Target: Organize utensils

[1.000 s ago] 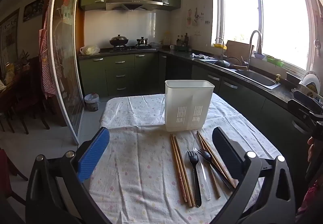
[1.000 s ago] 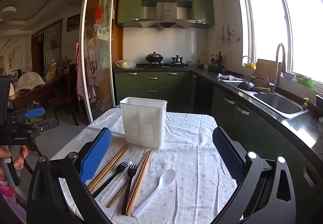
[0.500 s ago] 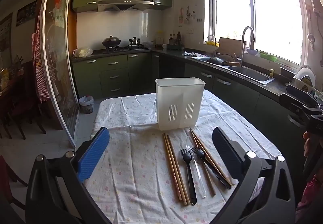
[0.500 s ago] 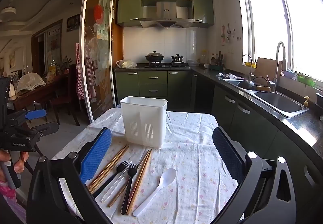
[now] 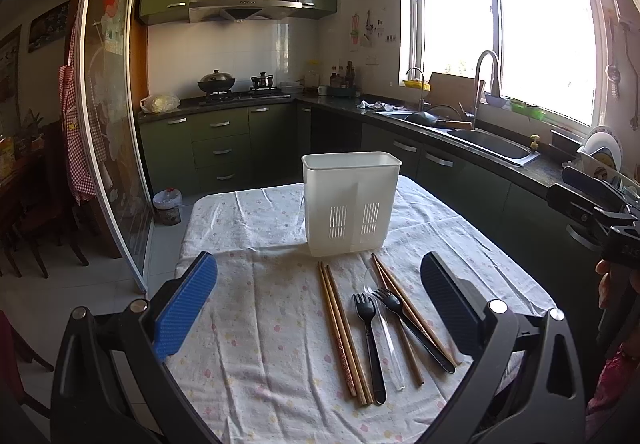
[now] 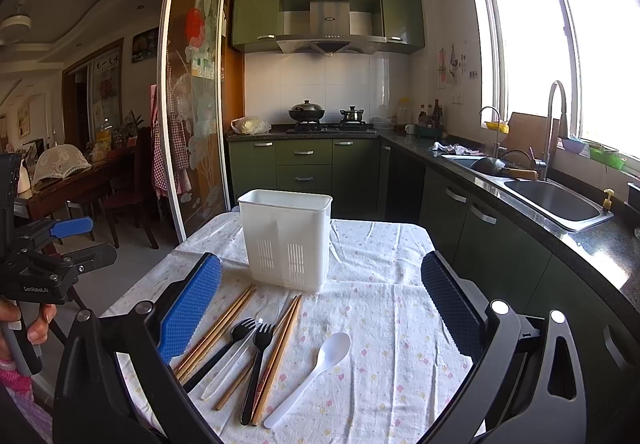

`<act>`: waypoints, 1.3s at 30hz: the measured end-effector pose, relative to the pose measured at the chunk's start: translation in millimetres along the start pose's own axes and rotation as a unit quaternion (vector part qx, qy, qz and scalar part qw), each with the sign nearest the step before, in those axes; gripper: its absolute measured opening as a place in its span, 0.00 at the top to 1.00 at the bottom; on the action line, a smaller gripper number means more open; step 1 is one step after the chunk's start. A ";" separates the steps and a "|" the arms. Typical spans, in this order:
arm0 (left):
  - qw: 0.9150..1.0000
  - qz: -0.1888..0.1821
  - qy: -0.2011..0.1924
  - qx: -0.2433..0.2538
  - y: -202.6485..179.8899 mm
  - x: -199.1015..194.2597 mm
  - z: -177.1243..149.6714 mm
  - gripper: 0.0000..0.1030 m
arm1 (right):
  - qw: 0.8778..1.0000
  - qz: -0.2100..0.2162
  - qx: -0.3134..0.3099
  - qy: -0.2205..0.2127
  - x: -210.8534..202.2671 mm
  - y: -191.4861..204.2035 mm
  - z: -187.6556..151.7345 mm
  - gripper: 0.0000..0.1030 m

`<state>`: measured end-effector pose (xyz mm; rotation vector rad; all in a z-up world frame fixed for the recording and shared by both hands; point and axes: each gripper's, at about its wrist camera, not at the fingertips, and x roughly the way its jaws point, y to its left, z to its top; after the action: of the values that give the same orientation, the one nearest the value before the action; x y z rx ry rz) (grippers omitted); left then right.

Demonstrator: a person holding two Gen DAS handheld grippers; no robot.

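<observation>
Readable text: "GenRobot.AI" in white on the black body of our left gripper (image 6: pixel 60 244), seen at the left edge of the right wrist view. A wall scroll (image 6: pixel 106 84) in the next room carries Chinese characters, too small to read.

The utensils lie in a loose row on the flowered tablecloth (image 5: pixel 248 328), just in front of a white plastic holder (image 5: pixel 351 202) w/ slotted vents low on its face & a divider down the middle; it stands upright near table centre. From the left wrist view: a pair of wooden chopsticks (image 5: pixel 340 332), a black fork (image 5: pixel 370 340), a clear spoon (image 5: pixel 384 328), a second black fork (image 5: pixel 412 328) lying across more chopsticks (image 5: pixel 400 296). A white spoon (image 6: pixel 310 376) sits apart on the right — visible only from the right wrist.

Our right gripper (image 6: pixel 320 312) is spread wide, nothing between the pads; left one likewise spread & empty, both above the near table edge.
</observation>
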<state>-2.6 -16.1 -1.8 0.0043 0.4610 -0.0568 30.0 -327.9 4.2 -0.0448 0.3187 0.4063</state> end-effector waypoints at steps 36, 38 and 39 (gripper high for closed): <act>1.000 -0.005 0.001 0.002 -4.1 -0.1 -0.7 0.06 | 1.000 0.000 0.002 0.003 5.3 -1.7 -6.4 0.04; 1.000 -0.005 0.000 0.002 -3.1 0.8 -1.3 0.06 | 1.000 0.000 0.002 0.003 5.2 -1.8 -6.0 0.04; 1.000 -0.006 0.000 0.002 -3.9 0.8 -2.1 0.06 | 1.000 0.000 0.002 0.003 5.2 -1.8 -6.1 0.04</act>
<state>-3.0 -20.0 -4.1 0.0059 0.4613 -0.0692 33.5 -328.2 -3.3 -0.0425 0.3262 0.4056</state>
